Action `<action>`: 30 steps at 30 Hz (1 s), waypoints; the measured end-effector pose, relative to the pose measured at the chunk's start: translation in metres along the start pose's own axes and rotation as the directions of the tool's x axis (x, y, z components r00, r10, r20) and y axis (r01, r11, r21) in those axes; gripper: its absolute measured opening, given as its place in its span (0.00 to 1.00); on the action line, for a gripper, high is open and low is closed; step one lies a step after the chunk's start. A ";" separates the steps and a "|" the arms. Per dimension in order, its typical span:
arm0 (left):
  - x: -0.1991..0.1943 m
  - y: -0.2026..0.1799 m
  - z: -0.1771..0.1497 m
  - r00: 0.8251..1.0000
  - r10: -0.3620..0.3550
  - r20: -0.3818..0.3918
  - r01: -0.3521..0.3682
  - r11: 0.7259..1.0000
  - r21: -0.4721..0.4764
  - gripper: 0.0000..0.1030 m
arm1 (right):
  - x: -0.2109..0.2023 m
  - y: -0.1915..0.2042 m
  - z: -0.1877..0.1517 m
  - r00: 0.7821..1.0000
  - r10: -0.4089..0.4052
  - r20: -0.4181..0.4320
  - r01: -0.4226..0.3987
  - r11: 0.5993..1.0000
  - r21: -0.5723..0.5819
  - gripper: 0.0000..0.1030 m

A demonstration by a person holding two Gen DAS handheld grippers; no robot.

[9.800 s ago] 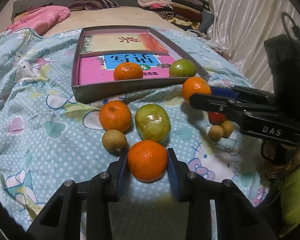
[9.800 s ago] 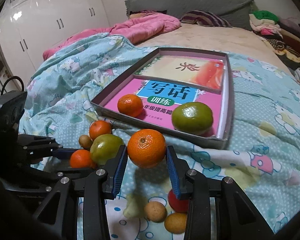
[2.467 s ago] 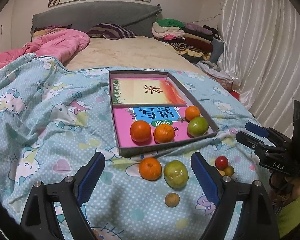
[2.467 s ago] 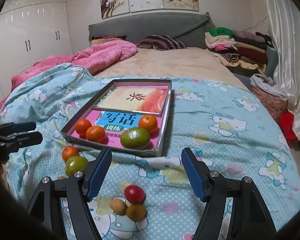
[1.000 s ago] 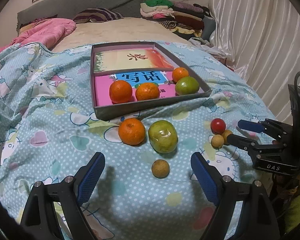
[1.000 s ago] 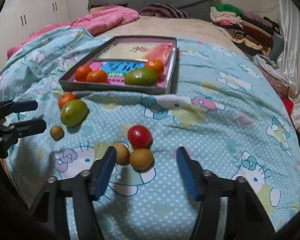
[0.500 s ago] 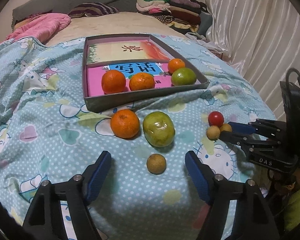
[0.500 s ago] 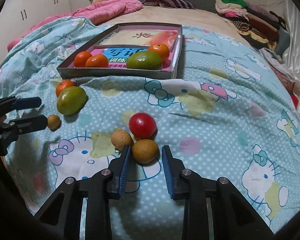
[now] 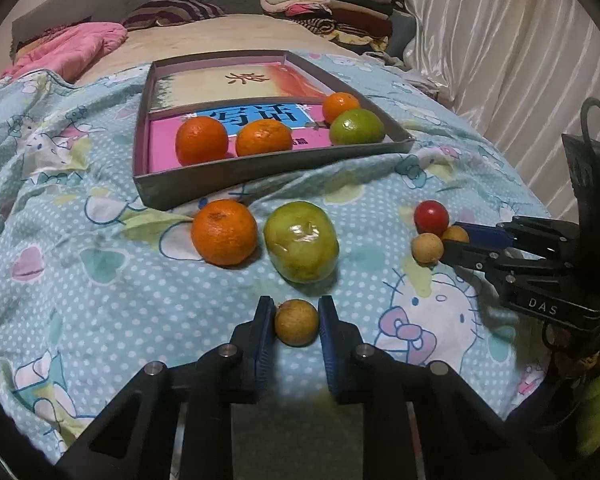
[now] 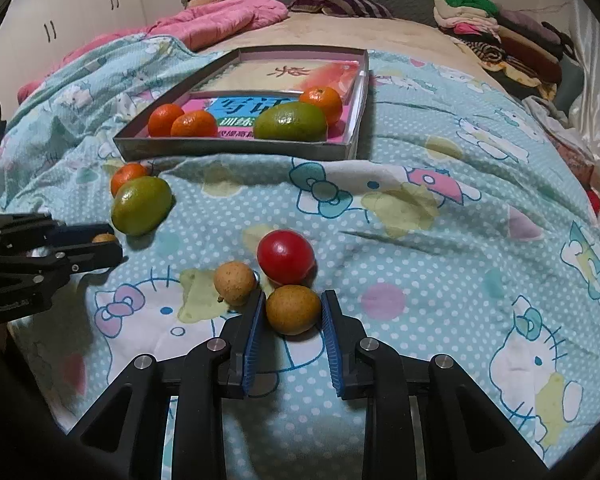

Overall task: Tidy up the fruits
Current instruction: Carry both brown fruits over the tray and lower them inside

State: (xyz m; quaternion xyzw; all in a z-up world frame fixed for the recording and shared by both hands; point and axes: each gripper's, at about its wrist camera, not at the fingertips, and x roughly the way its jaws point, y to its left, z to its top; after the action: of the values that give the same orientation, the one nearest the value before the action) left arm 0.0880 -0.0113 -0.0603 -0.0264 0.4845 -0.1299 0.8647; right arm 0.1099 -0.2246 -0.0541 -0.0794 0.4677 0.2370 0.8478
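My left gripper (image 9: 296, 322) is shut on a small brown fruit (image 9: 296, 322) lying on the bedspread. My right gripper (image 10: 293, 310) is shut on another small brown fruit (image 10: 293, 309), also on the bedspread; this gripper shows in the left wrist view (image 9: 456, 242) too. Beside it lie a third brown fruit (image 10: 235, 283) and a red fruit (image 10: 286, 257). An orange (image 9: 224, 232) and a green fruit (image 9: 301, 247) lie in front of the grey tray (image 9: 260, 174). The tray holds three oranges (image 9: 201, 140) and a green fruit (image 9: 357, 127).
The tray sits on a Hello Kitty bedspread (image 10: 440, 216) on a bed. A pink quilt (image 10: 228, 16) and folded clothes (image 10: 496, 28) lie at the far end. A white curtain (image 9: 520, 64) hangs to the right.
Both grippers have moved forward and down and closed: the left onto the lone brown fruit, the right onto the nearest brown fruit of the cluster.
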 end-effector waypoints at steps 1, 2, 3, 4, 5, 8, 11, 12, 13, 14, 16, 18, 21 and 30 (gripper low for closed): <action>0.001 0.000 0.000 1.000 0.000 -0.001 0.000 1.000 0.002 0.22 | -0.001 0.000 0.000 1.000 0.002 0.003 -0.002 1.000 0.003 0.28; 0.001 0.001 0.000 1.000 -0.002 -0.002 0.002 1.000 -0.001 0.22 | -0.002 -0.001 0.000 1.000 0.008 0.009 -0.008 1.000 0.008 0.28; 0.000 0.002 0.000 1.000 -0.008 -0.001 0.008 1.000 -0.008 0.22 | -0.004 -0.002 0.000 1.000 0.014 0.015 -0.014 1.000 0.013 0.28; -0.001 0.004 0.000 1.000 -0.018 0.000 0.018 1.000 -0.017 0.22 | -0.005 -0.003 0.000 1.000 0.016 0.020 -0.016 1.000 0.016 0.28; -0.002 0.005 0.001 1.000 -0.024 0.002 0.024 0.999 -0.023 0.22 | -0.008 -0.003 0.001 0.999 0.020 0.030 -0.021 1.000 0.020 0.28; -0.013 0.011 0.004 0.999 -0.026 0.032 0.027 0.999 -0.037 0.22 | -0.012 -0.004 0.002 0.998 0.040 0.049 -0.041 0.999 0.028 0.28; -0.027 0.018 0.010 0.997 -0.025 0.077 0.030 0.998 -0.057 0.22 | -0.017 -0.004 0.003 0.997 0.047 0.069 -0.049 0.998 0.026 0.28; -0.032 0.022 0.012 0.996 -0.022 0.091 0.028 0.998 -0.064 0.22 | -0.018 -0.003 0.004 0.996 0.046 0.074 -0.048 0.999 0.025 0.28; -0.034 0.024 0.014 0.995 -0.018 0.099 0.025 0.997 -0.070 0.22 | -0.020 -0.002 0.005 0.995 0.048 0.082 -0.050 0.998 0.022 0.28; -0.037 0.027 0.016 0.994 -0.012 0.106 0.020 0.997 -0.076 0.22 | -0.021 -0.002 0.005 0.995 0.053 0.086 -0.055 0.998 0.021 0.28; -0.041 0.034 0.020 0.993 0.002 0.122 0.009 0.996 -0.091 0.22 | -0.022 -0.002 0.007 0.994 0.055 0.095 -0.057 0.998 0.016 0.28; -0.044 0.038 0.024 0.991 0.015 0.135 -0.001 0.995 -0.101 0.22 | -0.024 -0.001 0.011 0.993 0.058 0.107 -0.059 0.998 0.007 0.28; -0.049 0.045 0.030 0.987 0.031 0.157 -0.012 0.993 -0.118 0.22 | -0.026 0.000 0.019 0.990 0.060 0.126 -0.060 0.998 0.000 0.28; -0.048 0.057 0.055 0.983 0.066 0.173 -0.043 0.990 -0.135 0.22 | -0.025 0.001 0.046 0.986 0.056 0.156 -0.054 0.998 -0.015 0.28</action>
State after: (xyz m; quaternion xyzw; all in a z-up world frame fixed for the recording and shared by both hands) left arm 0.1221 0.0510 -0.0004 -0.0813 0.4138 -0.0713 0.9039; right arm 0.1336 -0.2155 -0.0079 -0.0522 0.4007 0.2682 0.8745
